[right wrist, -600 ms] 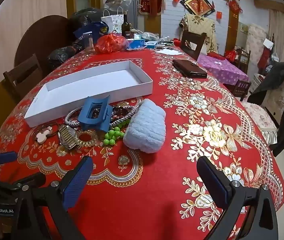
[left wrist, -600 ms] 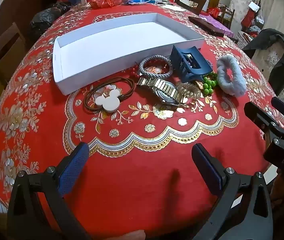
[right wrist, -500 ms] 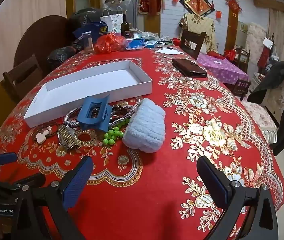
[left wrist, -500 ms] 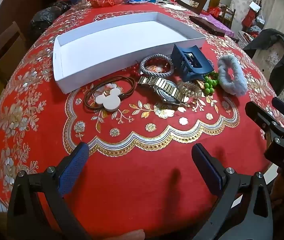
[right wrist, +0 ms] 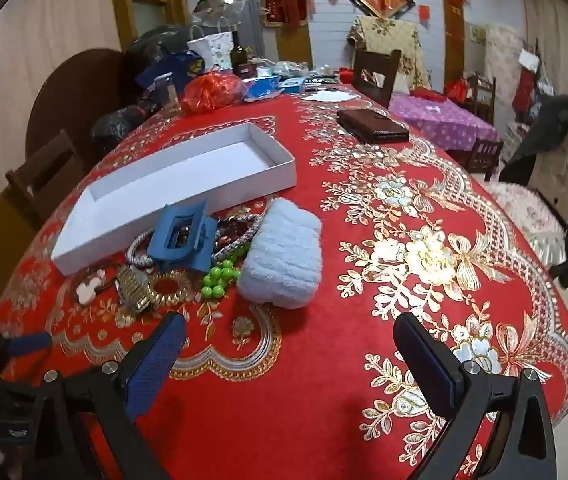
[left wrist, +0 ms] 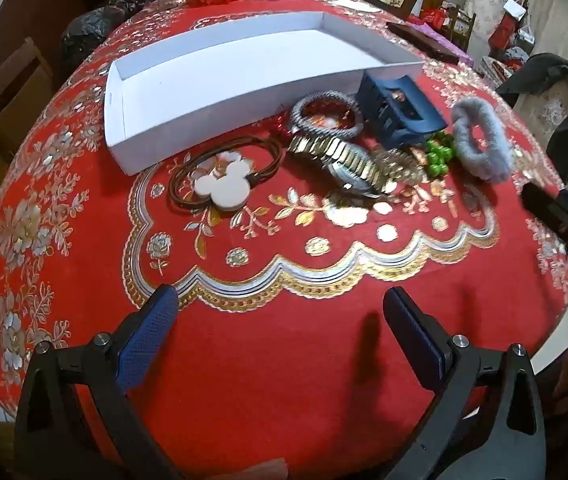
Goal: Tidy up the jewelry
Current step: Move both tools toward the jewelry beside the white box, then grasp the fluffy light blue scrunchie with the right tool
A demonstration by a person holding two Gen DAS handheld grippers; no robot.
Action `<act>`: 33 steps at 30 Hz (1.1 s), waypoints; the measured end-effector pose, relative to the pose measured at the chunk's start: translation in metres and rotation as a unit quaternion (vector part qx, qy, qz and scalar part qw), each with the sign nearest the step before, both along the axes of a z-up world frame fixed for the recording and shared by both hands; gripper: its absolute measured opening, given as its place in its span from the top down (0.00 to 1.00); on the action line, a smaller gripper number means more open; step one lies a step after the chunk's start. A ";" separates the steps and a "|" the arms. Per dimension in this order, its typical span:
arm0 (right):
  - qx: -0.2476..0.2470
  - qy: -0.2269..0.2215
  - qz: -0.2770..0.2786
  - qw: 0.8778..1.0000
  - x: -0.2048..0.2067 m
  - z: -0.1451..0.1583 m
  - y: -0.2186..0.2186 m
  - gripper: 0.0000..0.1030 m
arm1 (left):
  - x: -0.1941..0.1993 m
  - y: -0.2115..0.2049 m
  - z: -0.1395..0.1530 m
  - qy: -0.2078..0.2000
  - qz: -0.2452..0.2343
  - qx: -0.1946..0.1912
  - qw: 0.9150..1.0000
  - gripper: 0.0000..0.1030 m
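Left gripper [left wrist: 282,320]: jaws apart, holding nothing, over bare tablecloth [left wrist: 303,360].
Right gripper [right wrist: 289,346]: jaws apart, holding nothing.
Jewelry: heaped just beside white box [left wrist: 244,60].
In front: scrunchie [right wrist: 282,252], hair claw [right wrist: 182,236], watch [left wrist: 343,160].

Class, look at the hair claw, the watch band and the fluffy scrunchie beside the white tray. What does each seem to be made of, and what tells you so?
Hair claw: likely matte blue plastic, with rigid moulded teeth and no shine.
Watch band: apparently metal, gold and silver links that glint.
Scrunchie: soft plush fabric, pale blue, with a fuzzy ribbed surface.
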State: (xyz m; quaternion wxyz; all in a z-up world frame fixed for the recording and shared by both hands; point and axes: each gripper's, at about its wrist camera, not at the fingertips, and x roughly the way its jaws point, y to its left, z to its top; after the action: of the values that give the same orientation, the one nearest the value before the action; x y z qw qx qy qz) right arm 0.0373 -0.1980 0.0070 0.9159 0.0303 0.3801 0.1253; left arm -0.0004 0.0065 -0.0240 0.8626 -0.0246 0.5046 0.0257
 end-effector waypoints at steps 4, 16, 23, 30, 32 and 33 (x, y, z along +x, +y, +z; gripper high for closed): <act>0.035 0.024 0.020 0.999 0.022 0.004 -0.004 0.00 | -0.002 0.002 -0.007 -0.003 0.000 0.006 1.000 0.00; 0.076 0.074 0.011 0.994 0.080 -0.013 0.001 0.02 | -0.004 0.009 -0.008 -0.026 -0.018 0.006 0.999 0.00; 0.049 0.096 0.036 0.994 0.084 -0.028 0.010 0.57 | 0.000 0.008 0.016 -0.049 -0.042 -0.015 0.998 0.01; 0.051 0.063 0.018 0.997 0.071 -0.018 -0.009 0.59 | 0.040 -0.004 0.068 -0.101 -0.072 -0.067 0.990 0.01; 0.053 0.060 0.005 0.997 0.068 -0.017 -0.017 0.59 | 0.061 -0.017 0.070 -0.092 -0.077 -0.070 0.990 0.01; 0.054 0.060 -0.001 0.997 0.066 -0.017 -0.021 0.59 | 0.068 -0.022 0.069 -0.087 -0.078 -0.073 0.990 0.01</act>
State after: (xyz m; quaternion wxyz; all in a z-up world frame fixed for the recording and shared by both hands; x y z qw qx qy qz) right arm 0.1034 -0.2192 -0.0102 0.8887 0.0879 0.4267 0.1426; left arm 0.0673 -0.0151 0.0454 0.8985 -0.0503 0.4285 -0.0807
